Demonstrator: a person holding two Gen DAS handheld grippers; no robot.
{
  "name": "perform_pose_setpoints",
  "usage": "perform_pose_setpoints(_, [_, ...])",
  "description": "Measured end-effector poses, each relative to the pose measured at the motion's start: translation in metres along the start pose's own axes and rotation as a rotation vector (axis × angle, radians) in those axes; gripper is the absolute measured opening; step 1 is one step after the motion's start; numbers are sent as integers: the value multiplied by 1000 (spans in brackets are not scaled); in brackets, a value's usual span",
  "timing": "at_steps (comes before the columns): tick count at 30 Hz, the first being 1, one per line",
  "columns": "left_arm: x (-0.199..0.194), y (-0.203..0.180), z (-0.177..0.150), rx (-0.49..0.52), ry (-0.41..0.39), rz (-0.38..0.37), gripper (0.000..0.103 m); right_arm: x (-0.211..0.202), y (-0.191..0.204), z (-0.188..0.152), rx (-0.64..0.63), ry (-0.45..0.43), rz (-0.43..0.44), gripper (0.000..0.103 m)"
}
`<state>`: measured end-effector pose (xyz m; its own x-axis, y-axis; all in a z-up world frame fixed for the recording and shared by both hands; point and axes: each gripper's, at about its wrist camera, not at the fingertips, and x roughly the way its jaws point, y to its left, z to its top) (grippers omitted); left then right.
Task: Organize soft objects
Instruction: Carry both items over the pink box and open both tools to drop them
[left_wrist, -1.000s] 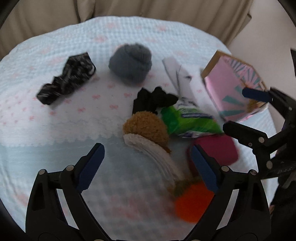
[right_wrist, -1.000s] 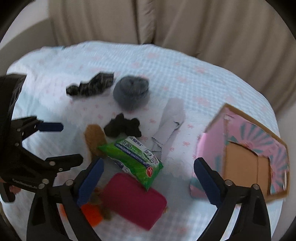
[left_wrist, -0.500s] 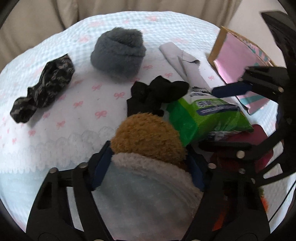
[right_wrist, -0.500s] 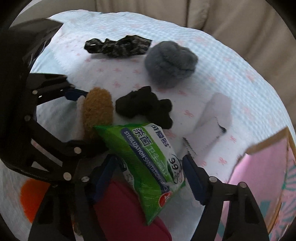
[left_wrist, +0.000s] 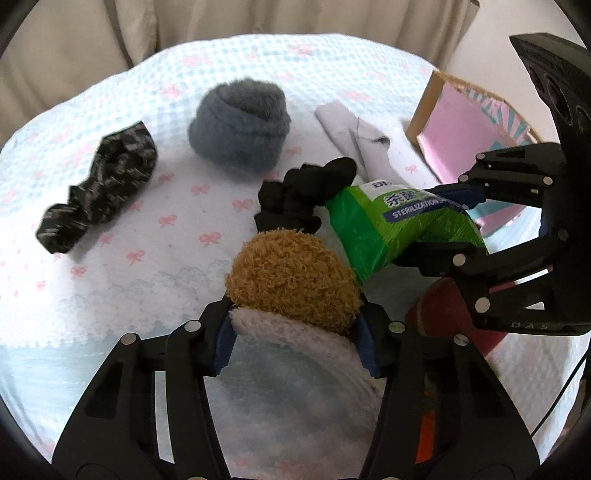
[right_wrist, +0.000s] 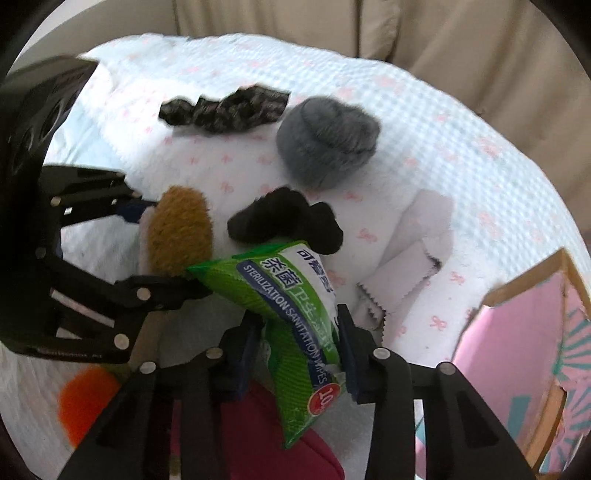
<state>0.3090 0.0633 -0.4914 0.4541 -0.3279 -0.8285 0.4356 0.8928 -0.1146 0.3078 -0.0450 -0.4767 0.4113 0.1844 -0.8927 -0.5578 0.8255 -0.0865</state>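
Green wipes pack (right_wrist: 295, 325), "STERILIZATION SANITATION WIPES", is being clamped by right claw (right_wrist: 301, 343); brown plush (left_wrist: 295, 280) being pinched by left claw (left_wrist: 295, 336).

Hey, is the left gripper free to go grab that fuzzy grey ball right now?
Probably not yet. The left gripper is already shut on the brown and white plush toy, so it has no free grip. The path itself looks open: only bare blanket lies before the grey ball.
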Motion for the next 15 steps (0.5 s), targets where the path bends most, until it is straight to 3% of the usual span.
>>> perform_pose_setpoints(6, [-40, 8, 16, -39, -33, 18, 50, -40, 0, 11, 87, -51, -19, 35])
perform_pose_setpoints(15, [-148, 4, 60, -79, -113, 38, 50, -143, -2, 26, 305, -127, -31, 34])
